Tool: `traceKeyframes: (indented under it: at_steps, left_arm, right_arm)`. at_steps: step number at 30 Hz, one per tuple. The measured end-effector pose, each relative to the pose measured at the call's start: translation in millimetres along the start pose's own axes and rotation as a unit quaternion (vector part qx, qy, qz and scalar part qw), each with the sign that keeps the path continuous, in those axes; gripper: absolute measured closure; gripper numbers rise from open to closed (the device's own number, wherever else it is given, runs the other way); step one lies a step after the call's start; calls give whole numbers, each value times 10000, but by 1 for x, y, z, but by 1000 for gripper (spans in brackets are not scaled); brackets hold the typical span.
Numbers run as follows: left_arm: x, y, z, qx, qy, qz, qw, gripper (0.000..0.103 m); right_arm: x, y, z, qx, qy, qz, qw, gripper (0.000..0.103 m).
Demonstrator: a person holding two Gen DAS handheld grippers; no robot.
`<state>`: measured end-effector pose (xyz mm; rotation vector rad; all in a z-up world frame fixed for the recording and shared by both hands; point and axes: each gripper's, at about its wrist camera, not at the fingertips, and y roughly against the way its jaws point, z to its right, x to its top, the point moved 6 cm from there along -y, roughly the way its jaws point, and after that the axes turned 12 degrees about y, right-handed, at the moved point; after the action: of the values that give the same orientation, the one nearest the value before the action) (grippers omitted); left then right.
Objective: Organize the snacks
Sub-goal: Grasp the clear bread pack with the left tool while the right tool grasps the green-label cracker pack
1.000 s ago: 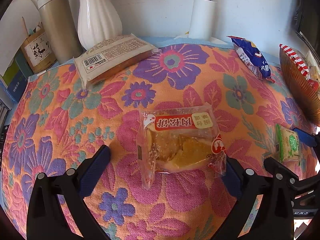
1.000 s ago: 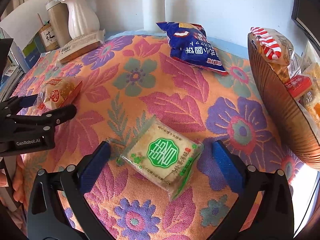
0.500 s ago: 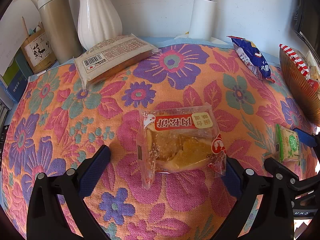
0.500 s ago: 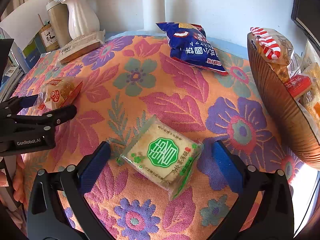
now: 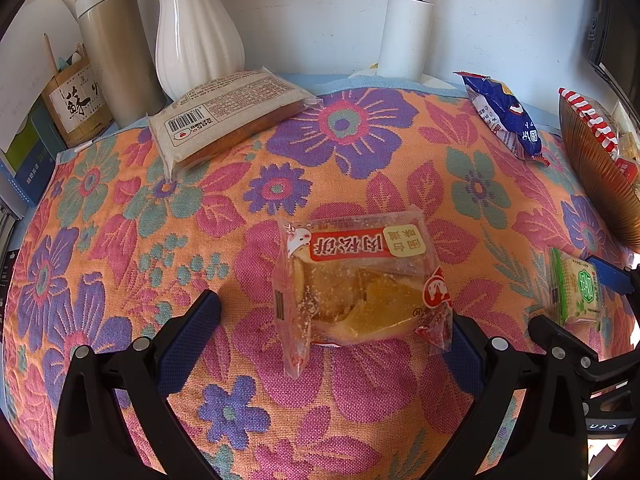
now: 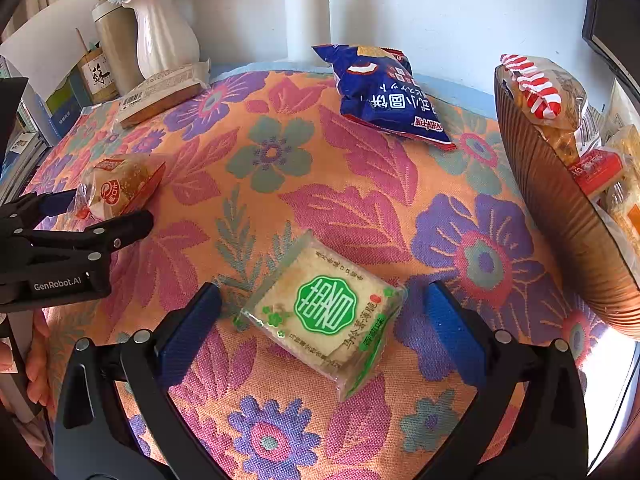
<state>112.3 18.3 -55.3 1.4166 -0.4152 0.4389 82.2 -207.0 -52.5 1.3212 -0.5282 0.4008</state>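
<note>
A clear packet with a red label and a golden pastry (image 5: 360, 284) lies flat on the floral cloth between the blue pads of my open left gripper (image 5: 332, 332); the right pad touches the wrapper's corner. The same pastry packet (image 6: 120, 188) shows at the left of the right wrist view, inside the left gripper (image 6: 100, 212). A square cracker packet with a green seal (image 6: 324, 312) lies between the fingers of my open right gripper (image 6: 324, 320), untouched. That cracker packet (image 5: 576, 288) appears at the far right of the left wrist view.
A brown ribbed basket (image 6: 560, 200) holding several snack packs stands at the right. A blue snack bag (image 6: 384, 92) and a long beige cake pack (image 5: 224, 116) lie at the back. A white vase (image 5: 196, 28), a thermos (image 5: 116, 52) and a white cylinder (image 5: 404, 36) line the wall.
</note>
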Motion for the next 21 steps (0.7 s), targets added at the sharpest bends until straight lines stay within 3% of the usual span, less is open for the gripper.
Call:
traceKeyframes:
  at_steps: [21]
  left_arm:
    - [0, 0, 0, 3, 1, -1, 10000, 5]
  right_arm:
    - [-1, 2, -1, -5, 9, -6, 10000, 3]
